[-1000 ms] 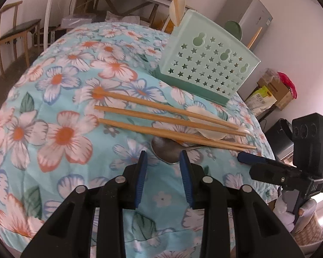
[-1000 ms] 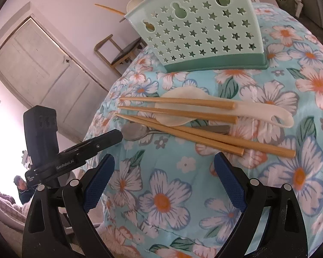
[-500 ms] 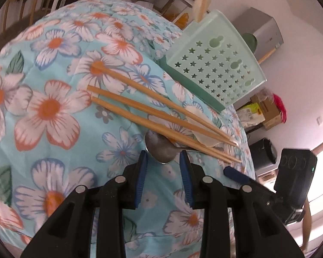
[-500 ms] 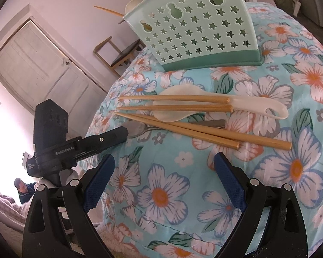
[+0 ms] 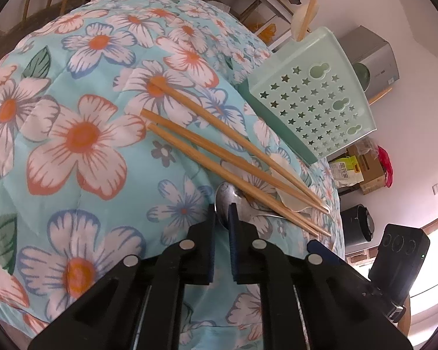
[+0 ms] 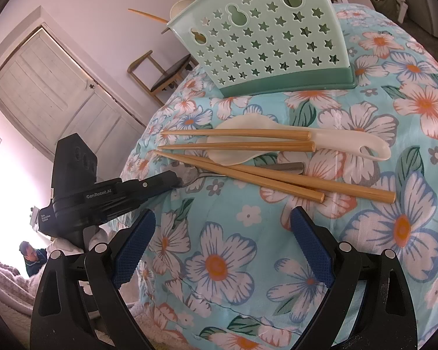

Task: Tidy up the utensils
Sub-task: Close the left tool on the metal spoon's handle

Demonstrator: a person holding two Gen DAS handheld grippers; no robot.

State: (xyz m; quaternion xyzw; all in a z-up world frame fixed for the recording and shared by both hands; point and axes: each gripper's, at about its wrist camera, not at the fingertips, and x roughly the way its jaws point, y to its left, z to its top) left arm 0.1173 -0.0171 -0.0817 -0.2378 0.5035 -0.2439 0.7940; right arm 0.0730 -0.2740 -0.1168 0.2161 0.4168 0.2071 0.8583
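Observation:
A metal spoon (image 5: 233, 201) lies on the floral tablecloth under several wooden chopsticks (image 5: 219, 143), beside a white plastic spoon (image 6: 350, 143). My left gripper (image 5: 222, 213) is shut on the metal spoon's bowl; it shows in the right wrist view (image 6: 176, 181) at the spoon (image 6: 189, 175). A mint green utensil holder (image 5: 309, 96) with star holes stands behind, holding a chopstick and a white spoon. My right gripper (image 6: 222, 248) is open and empty above the cloth, in front of the chopsticks (image 6: 248, 172).
The table bulges under the floral cloth (image 5: 81, 134) and drops away at the edges. A wooden chair (image 6: 160, 73) and a white door (image 6: 49, 87) lie beyond. Boxes (image 5: 362, 169) and a grey appliance (image 5: 376, 58) stand by the wall.
My left gripper moved forward and closed its fingers on the metal spoon's bowl. My right gripper stayed open and barely moved.

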